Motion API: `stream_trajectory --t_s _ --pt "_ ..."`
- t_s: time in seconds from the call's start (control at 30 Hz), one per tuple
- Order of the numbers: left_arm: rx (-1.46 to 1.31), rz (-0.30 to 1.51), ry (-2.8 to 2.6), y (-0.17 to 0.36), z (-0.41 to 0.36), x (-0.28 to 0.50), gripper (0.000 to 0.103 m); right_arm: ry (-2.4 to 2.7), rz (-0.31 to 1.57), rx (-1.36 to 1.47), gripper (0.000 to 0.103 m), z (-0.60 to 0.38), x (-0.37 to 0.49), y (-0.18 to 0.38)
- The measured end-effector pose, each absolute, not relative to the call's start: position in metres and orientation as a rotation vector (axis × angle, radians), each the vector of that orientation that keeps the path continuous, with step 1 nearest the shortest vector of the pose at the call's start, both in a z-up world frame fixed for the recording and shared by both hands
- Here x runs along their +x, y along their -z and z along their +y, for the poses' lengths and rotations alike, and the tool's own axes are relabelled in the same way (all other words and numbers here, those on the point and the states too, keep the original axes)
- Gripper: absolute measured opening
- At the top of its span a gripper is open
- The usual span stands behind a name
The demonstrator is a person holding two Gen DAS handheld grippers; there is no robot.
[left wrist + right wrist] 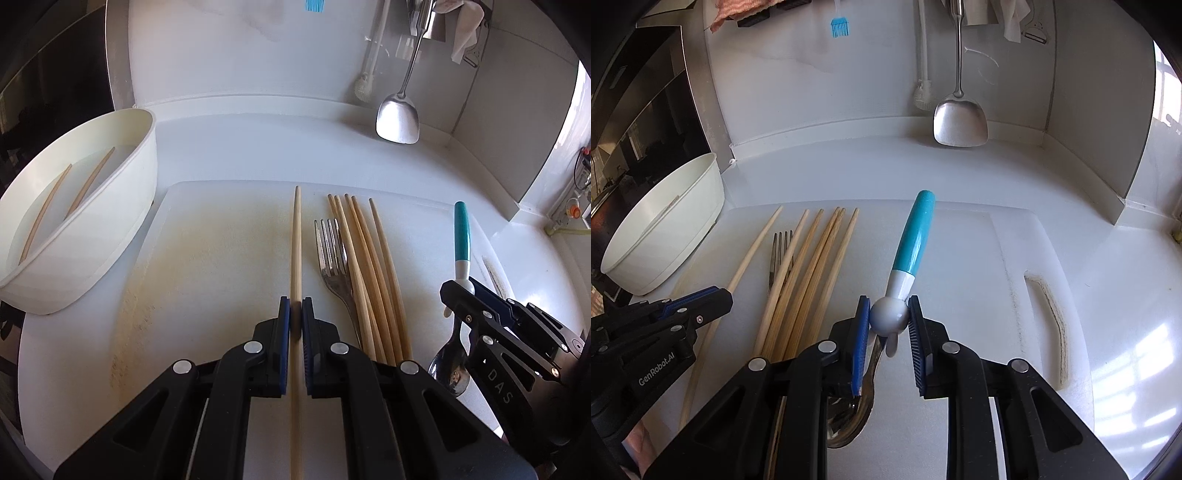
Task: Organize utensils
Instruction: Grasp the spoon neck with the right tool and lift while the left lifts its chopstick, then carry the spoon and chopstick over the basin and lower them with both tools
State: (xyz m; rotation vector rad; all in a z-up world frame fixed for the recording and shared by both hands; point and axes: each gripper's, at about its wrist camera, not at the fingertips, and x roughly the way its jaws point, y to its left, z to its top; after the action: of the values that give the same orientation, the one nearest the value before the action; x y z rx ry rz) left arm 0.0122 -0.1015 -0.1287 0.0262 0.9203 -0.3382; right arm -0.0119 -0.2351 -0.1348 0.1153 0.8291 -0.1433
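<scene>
On the white plastic cutting board [207,258], the left gripper [295,314] clamps a single pale wooden chopstick [296,236]; right of it, the right gripper [889,314] pinches a teal-handled metal spoon [914,232] at its white ball collar.

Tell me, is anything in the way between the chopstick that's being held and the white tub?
Nothing visible. The left hand-held gripper is shut on the single chopstick, and only bare cutting board lies between it and the white tub, which stands to the left.
</scene>
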Motion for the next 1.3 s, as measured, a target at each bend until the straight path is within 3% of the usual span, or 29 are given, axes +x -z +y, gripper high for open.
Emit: stream_trajectory --t_s 0.5,0.9,1.3 --pt "0.002 0.870 0.322 0.098 -0.096 0.016 0.007 0.116 0.715 0.098 0.020 -0.233 -0.011 0.097" --pt "-0.036 0.800 0.266 0.038 -0.080 0.016 0.007 0.042 0.658 0.059 0.019 -0.224 -0.001 0.048" --pt "-0.100 0.761 0.168 -0.017 -0.013 0.013 0.007 -0.126 0.636 0.016 0.018 -0.167 0.011 0.001"
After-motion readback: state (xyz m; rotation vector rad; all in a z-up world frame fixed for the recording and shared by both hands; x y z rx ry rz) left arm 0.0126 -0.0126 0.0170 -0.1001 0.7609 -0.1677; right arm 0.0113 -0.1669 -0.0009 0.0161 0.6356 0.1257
